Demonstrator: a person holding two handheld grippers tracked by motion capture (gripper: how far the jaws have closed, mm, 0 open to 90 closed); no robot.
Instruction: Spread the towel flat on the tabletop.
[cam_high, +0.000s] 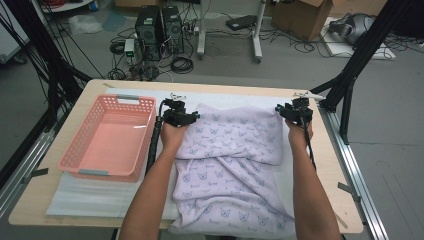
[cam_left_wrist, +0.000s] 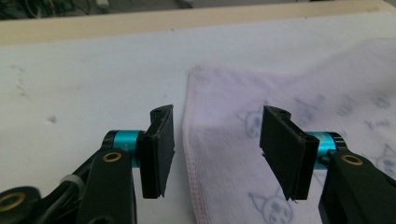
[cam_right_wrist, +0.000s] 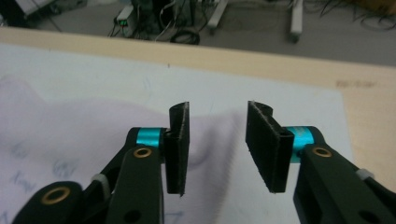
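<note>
A lilac towel (cam_high: 230, 150) printed with small cat faces lies folded on the white mat (cam_high: 80, 195), its near end hanging over the table's front edge. My left gripper (cam_high: 176, 104) hovers at the towel's far left corner. In the left gripper view its jaws (cam_left_wrist: 219, 140) stand open, and the towel's stitched edge (cam_left_wrist: 191, 154) lies between and below them, untouched. At the far right corner is my right gripper (cam_high: 297, 105). Its jaws (cam_right_wrist: 219, 140) are also open above the towel's edge (cam_right_wrist: 70, 135), and the pads grip nothing.
A pink plastic basket (cam_high: 82, 127) stands on the left of the table, close to my left forearm. The wooden table edge (cam_right_wrist: 280, 60) runs just beyond the mat. Black frame posts (cam_high: 350, 75) rise at the far right, and cables and computers lie on the floor behind.
</note>
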